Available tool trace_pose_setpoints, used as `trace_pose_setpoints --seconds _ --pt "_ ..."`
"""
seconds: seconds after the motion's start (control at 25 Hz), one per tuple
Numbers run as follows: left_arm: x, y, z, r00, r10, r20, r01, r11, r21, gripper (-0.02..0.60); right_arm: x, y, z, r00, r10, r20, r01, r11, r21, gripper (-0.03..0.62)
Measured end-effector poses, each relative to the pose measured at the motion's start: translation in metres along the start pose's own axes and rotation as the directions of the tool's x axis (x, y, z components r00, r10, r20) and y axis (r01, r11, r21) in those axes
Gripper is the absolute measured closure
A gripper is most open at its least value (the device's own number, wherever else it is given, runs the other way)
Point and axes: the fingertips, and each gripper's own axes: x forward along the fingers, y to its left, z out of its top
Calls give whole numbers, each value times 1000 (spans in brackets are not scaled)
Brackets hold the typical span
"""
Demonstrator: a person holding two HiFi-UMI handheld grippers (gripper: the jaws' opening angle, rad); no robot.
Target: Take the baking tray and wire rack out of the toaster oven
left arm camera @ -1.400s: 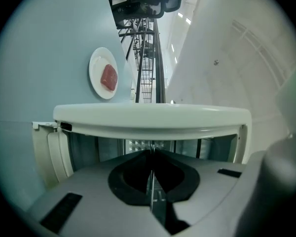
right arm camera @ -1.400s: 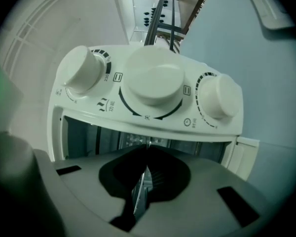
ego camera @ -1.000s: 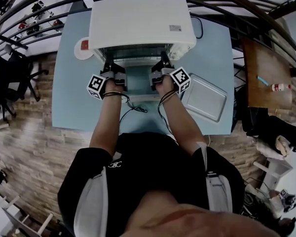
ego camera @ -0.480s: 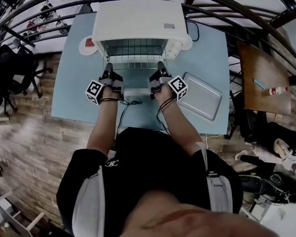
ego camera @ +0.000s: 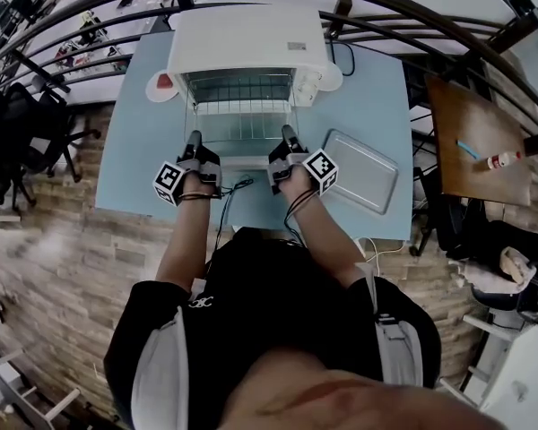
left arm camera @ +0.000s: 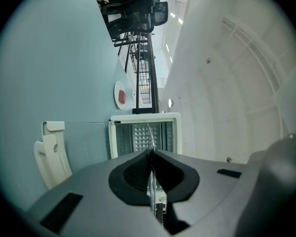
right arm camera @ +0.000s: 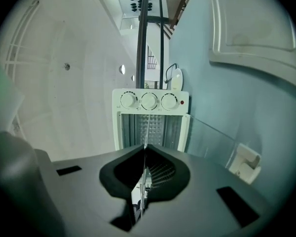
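The white toaster oven (ego camera: 249, 36) stands at the back of the blue table with its glass door (ego camera: 242, 155) folded down. The wire rack (ego camera: 240, 117) sticks out of the oven mouth over the door, held level. My left gripper (ego camera: 195, 140) is shut on the rack's left front edge and my right gripper (ego camera: 287, 133) on its right front edge. In the left gripper view the jaws (left arm camera: 152, 154) pinch the thin rack wire (left arm camera: 151, 138). In the right gripper view the jaws (right arm camera: 144, 149) pinch the rack (right arm camera: 160, 171) too. The baking tray (ego camera: 361, 170) lies on the table right of the oven.
A small white dish with a red piece (ego camera: 164, 85) sits left of the oven. The oven's knobs (right arm camera: 149, 101) face me and the door handle (right arm camera: 246, 162) juts out low. A wooden side table (ego camera: 471, 133) stands off right. Railings run behind the blue table.
Both grippers have drawn back toward the person, away from the oven mouth. The wire rack has slid out with them and more of it shows outside the oven.
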Motion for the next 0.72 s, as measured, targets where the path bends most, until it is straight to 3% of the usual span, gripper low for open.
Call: trace_pose_setpoints --seconds 0.72 --pt "-91 -5 -50 998 -64 -2 64 995 75 566 -86 9 2 992 83 -90 -90 993 -71 589"
